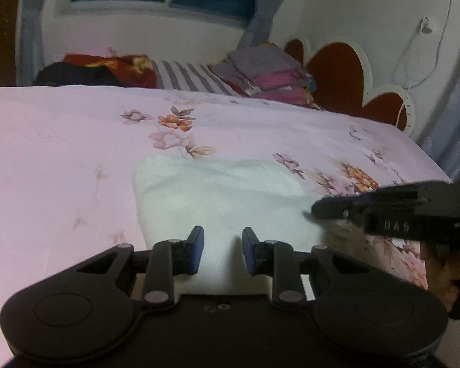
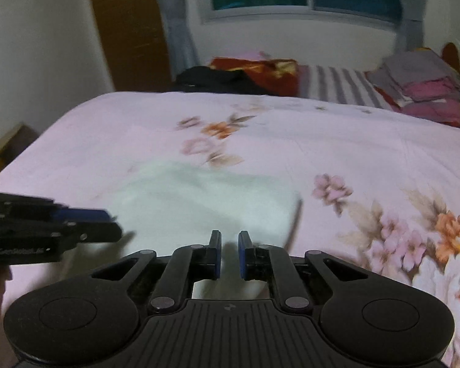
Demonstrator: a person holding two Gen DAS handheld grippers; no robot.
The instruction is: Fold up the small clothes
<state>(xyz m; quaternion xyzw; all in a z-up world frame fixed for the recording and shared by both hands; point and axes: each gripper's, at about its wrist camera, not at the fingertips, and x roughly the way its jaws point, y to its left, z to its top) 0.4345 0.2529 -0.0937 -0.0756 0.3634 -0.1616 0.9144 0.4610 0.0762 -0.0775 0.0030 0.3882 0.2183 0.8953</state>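
Observation:
A small white cloth (image 1: 217,196) lies flat on the pink floral bedsheet (image 1: 61,153); it also shows in the right wrist view (image 2: 199,202). My left gripper (image 1: 223,250) is open and empty, just above the cloth's near edge. It shows side-on at the left of the right wrist view (image 2: 113,224). My right gripper (image 2: 230,253) is open with a narrow gap, empty, over the cloth's near right part. In the left wrist view it comes in from the right (image 1: 316,210) at the cloth's right edge.
A stack of folded clothes (image 1: 266,76) sits at the far side by the red heart-shaped headboard (image 1: 337,70). A striped sheet (image 1: 187,76), a red blanket (image 1: 113,64) and a dark garment (image 1: 73,75) lie along the back under the window.

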